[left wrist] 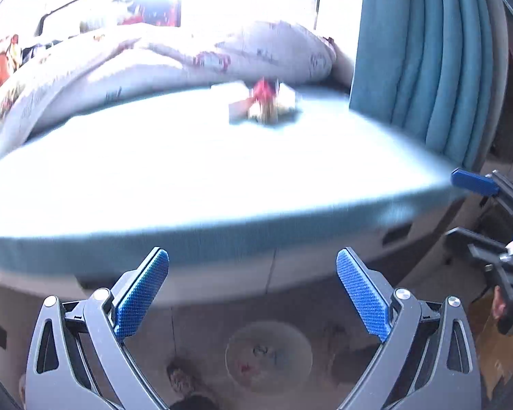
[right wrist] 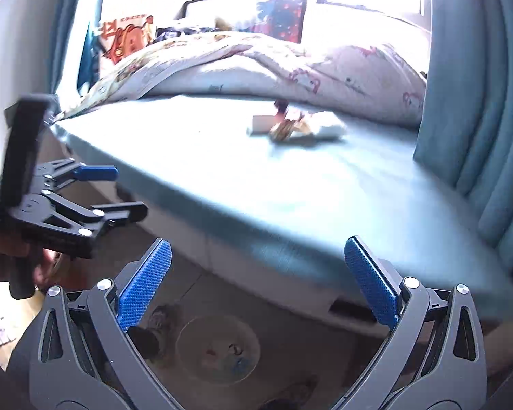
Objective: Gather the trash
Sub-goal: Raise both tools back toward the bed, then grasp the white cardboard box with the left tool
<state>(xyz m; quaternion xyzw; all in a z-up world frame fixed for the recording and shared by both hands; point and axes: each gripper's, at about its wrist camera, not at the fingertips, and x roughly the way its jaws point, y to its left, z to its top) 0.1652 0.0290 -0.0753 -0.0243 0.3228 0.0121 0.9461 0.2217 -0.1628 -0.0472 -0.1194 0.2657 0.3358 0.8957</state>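
A small pile of trash [left wrist: 265, 104] lies on the pale blue bed sheet [left wrist: 188, 171], far from both grippers: red and gold wrappers with white paper. It also shows in the right wrist view [right wrist: 296, 126]. My left gripper [left wrist: 253, 266] is open and empty, short of the bed's near edge. My right gripper [right wrist: 258, 256] is open and empty, also short of the edge. The right gripper also shows at the right edge of the left wrist view [left wrist: 482, 205], and the left gripper at the left of the right wrist view [right wrist: 119, 191].
A rumpled patterned quilt [left wrist: 154, 65] lies across the far side of the bed. Teal curtains [left wrist: 427, 68] hang at the right. A round clear dish [left wrist: 268, 355] sits on the floor below the grippers. Cardboard [left wrist: 492, 348] lies on the floor at right.
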